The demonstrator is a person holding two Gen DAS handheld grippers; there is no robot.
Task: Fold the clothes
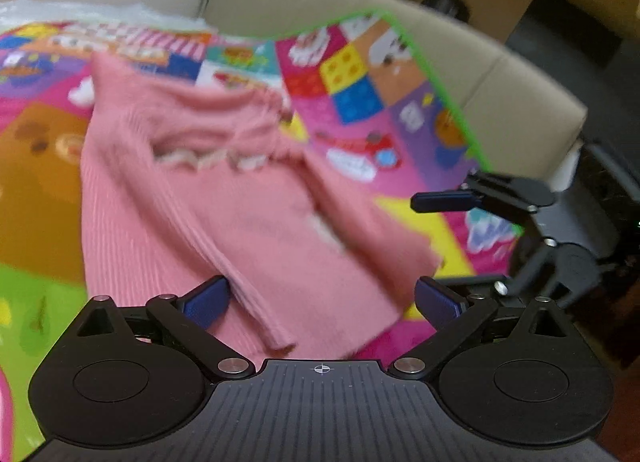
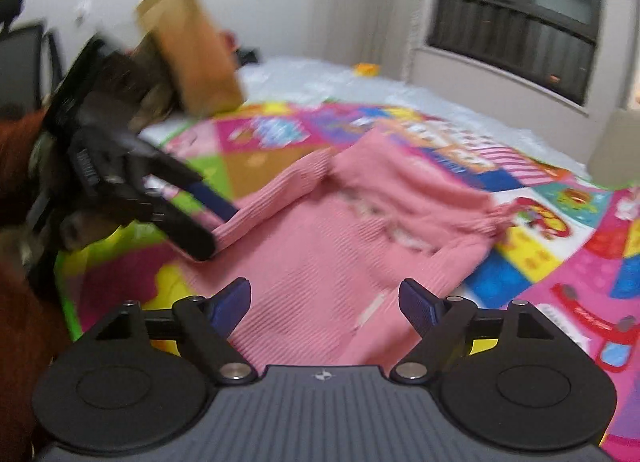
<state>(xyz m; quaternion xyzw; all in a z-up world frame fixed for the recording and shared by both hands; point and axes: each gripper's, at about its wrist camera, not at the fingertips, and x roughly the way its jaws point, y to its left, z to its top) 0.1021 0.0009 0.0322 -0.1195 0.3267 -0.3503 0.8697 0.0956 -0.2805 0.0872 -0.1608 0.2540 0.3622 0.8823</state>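
The pink ribbed sweater (image 1: pixel 224 206) lies spread on the colourful play mat (image 1: pixel 360 74), one sleeve drawn across its body, and both the left hand-held gripper (image 1: pixel 320 298) and right hand-held gripper (image 2: pixel 325 304) hover over its near hem, jaws wide and empty. Any fold, I judge, wants both gripping one edge together. Blur hides the sweater's neckline trim.

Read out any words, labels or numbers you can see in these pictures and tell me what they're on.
None can be read.
Colourful cartoon play mat: printed lettering and pictures, too blurred to read.
Pink ribbed knit sweater: a pale patch, perhaps a label, too blurred to read.
Black left gripper: ribbed marking on its body, not legible.
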